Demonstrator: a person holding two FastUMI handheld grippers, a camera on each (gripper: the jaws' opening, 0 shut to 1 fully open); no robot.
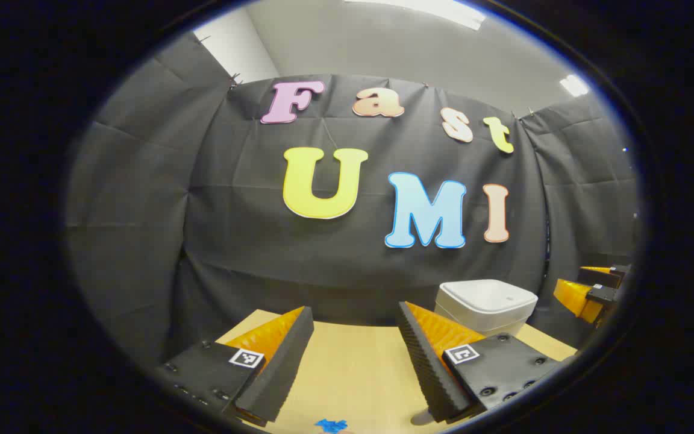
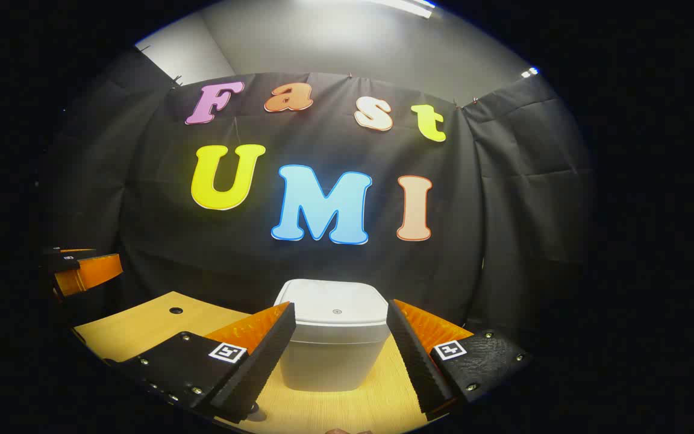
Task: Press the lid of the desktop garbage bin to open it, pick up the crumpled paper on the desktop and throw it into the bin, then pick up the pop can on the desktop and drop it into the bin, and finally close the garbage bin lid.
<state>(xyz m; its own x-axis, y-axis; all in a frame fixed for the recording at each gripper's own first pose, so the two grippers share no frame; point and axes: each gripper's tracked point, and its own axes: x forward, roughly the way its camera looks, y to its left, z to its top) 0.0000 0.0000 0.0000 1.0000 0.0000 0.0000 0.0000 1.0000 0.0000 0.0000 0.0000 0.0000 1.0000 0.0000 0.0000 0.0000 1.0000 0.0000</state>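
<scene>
left gripper view — left gripper (image 1: 356, 355) spread, holding nothing, above the table (image 1: 353, 374); bin (image 1: 484, 304) ahead to its right, lid down | right gripper view — right gripper (image 2: 341, 355) spread and empty, facing the bin (image 2: 335, 343) | progress: nothing done yet, lid press comes first

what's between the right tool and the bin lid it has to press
Nothing visible. In the right gripper view the right tool is open and the white bin sits straight ahead on the table, lid closed, with bare tabletop in the gap. The left tool is off to the side.
</scene>
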